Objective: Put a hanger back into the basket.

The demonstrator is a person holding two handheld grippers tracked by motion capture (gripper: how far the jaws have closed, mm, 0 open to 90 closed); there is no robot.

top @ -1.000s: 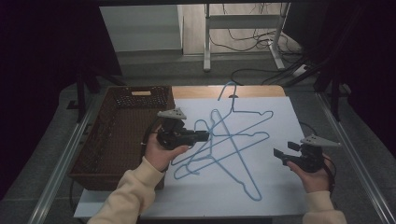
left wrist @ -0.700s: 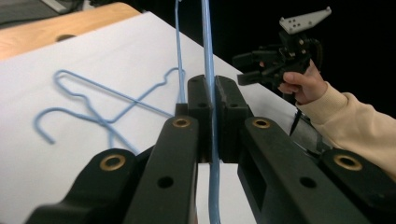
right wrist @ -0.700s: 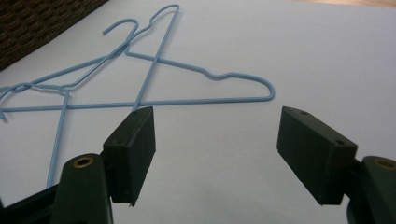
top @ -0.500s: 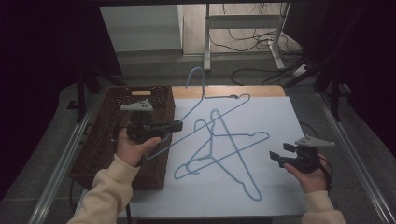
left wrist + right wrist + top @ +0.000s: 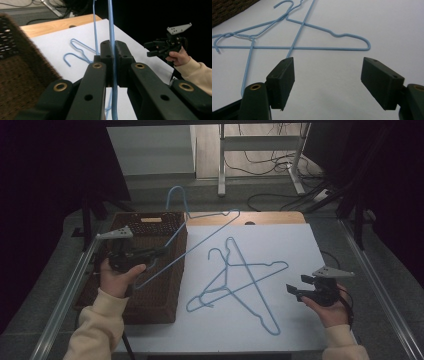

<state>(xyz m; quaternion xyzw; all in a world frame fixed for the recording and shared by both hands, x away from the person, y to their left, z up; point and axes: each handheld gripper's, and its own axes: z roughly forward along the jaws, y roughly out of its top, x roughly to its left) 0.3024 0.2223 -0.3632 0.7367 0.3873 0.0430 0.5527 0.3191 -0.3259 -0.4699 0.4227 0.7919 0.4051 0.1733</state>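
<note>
The right hand-held gripper (image 5: pixel 295 291) is hovering over the bench (image 5: pixel 290 245), jaws spread wide, two hangers (image 5: pixel 240 280) lying crossed just beyond it. The left hand-held gripper (image 5: pixel 159 253) is clamping a lifted hanger (image 5: pixel 200 235) above the basket (image 5: pixel 150 290).

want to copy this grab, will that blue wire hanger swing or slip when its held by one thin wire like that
The lifted blue wire hanger keeps its shape, so it is probably stiff and light. The left gripper clamps one thin round wire, so it may pivot or slide. Its hook could snag the wicker basket.
</note>
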